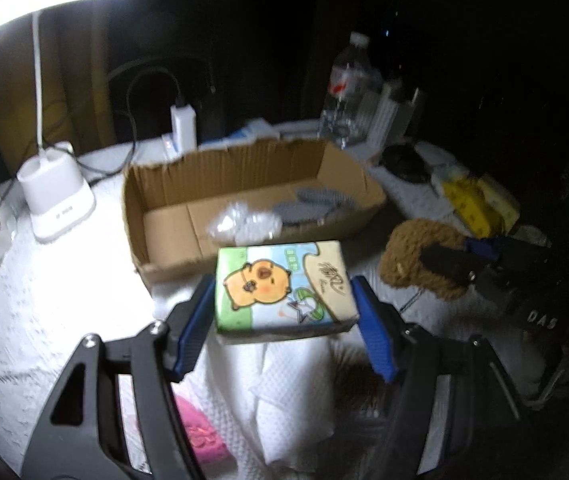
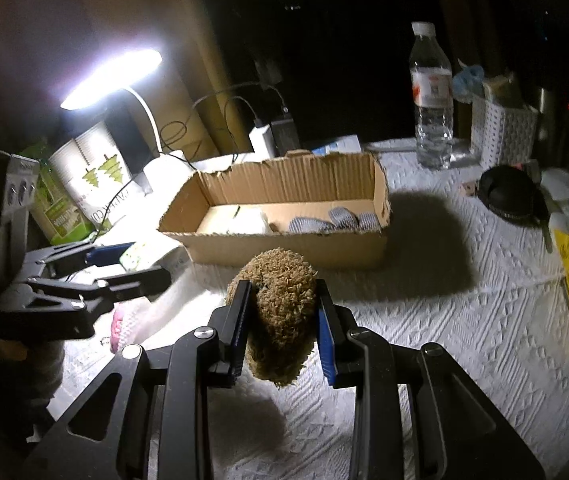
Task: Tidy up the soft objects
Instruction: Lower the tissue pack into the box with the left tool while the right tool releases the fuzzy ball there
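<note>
Left gripper (image 1: 284, 312) fingers clamp a glossy rectangular tissue pack (image 1: 282, 286). Right gripper (image 2: 282, 320) fingers narrowly pinch a brown, curly-fleeced plush toy (image 2: 280, 316), compressing it.

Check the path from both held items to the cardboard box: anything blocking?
Nothing visible does. The tissue pack in the left claw and the brown plush in the right claw both face the open-topped cardboard box across bare tablecloth.

The right tongs (image 2: 284, 316) clamp a brown fuzzy plush (image 2: 282, 312) above the white-clothed counter (image 2: 444, 300). Beyond it sits an open cardboard box (image 2: 284, 240); the left tongs (image 2: 124, 264) hold a tissue pack (image 2: 144, 252) beside it.
</note>
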